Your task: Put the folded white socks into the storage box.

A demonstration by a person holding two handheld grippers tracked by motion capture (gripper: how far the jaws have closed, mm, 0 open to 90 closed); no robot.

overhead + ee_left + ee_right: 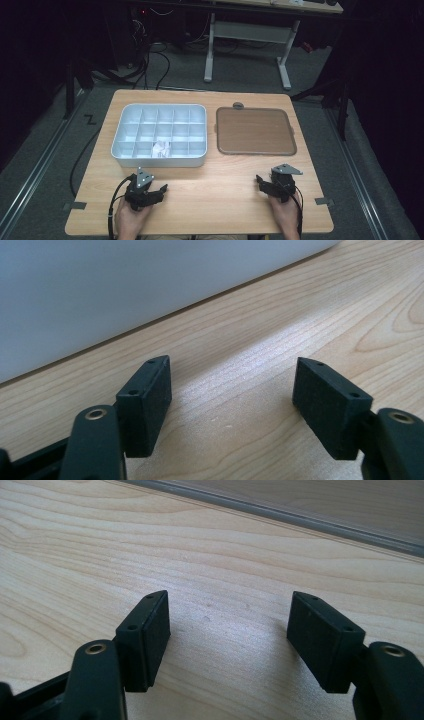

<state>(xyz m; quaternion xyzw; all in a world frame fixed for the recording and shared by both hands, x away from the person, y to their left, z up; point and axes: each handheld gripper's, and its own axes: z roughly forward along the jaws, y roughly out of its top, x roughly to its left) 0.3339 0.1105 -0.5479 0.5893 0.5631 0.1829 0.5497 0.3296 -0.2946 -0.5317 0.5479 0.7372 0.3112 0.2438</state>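
Wooden table (210, 200) stood on grey carpet in a dark room. At its near edge, the left gripper (150, 192) and right gripper (270, 184) rested well apart, jaws spread, grasping nothing. Beyond the left lay a tray (159, 160) holding a white scrap (161, 148) in a front compartment; beside it, a brown lid (255, 131).

Both grippers black: left gripper (150, 192), right gripper (270, 186). Grey triangular top plates, black trailing cables, brass-looking pivot screws, probably.
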